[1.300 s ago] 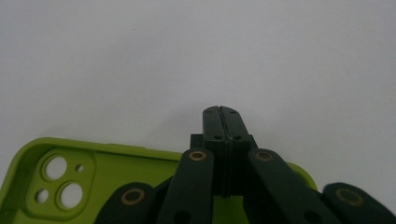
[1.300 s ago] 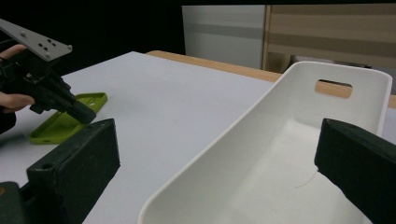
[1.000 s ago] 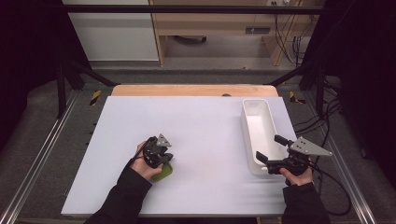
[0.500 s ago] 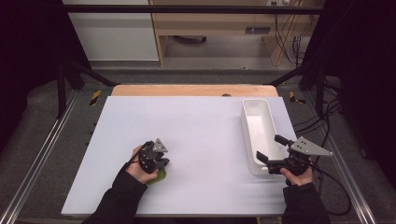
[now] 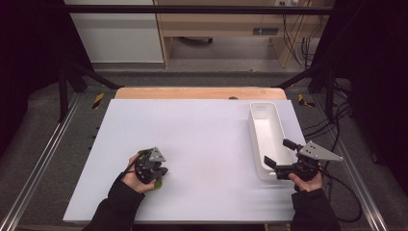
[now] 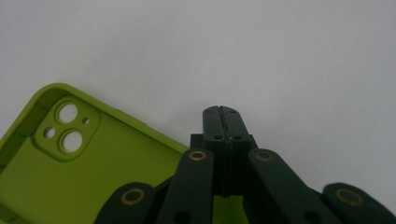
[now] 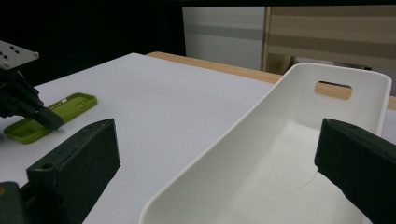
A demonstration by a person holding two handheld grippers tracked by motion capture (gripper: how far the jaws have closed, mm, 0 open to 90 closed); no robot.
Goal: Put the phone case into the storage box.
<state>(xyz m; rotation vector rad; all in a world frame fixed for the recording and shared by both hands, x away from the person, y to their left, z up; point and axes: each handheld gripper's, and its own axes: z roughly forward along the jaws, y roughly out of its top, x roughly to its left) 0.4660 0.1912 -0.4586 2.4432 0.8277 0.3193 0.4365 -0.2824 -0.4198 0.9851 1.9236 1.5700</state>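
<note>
While the green phone case (image 6: 70,172) lies flat on the white table (image 5: 202,144), inner side up with its camera cut-outs showing, near the front left part of the surface, the left gripper (image 6: 223,112) sits low over its long edge. Its jaws stand pressed together, and in the left gripper view their tips lie past the case's rim over bare table, so whether they pinch that rim cannot be told. From the right gripper view, the closed tip seems to rest at or on the case's near edge. The step in hand looks like securing the case for a lift. Well apart, at the table's right side, a white bin (image 5: 266,137) stands empty, and the right gripper (image 5: 279,155) hovers at its near end with jaws wide apart, one either side of the near wall. If the case is meant for the bin, the next move likely calls for a firm hold on the case's thin wall, then a lift and carry rightward across the table.
</note>
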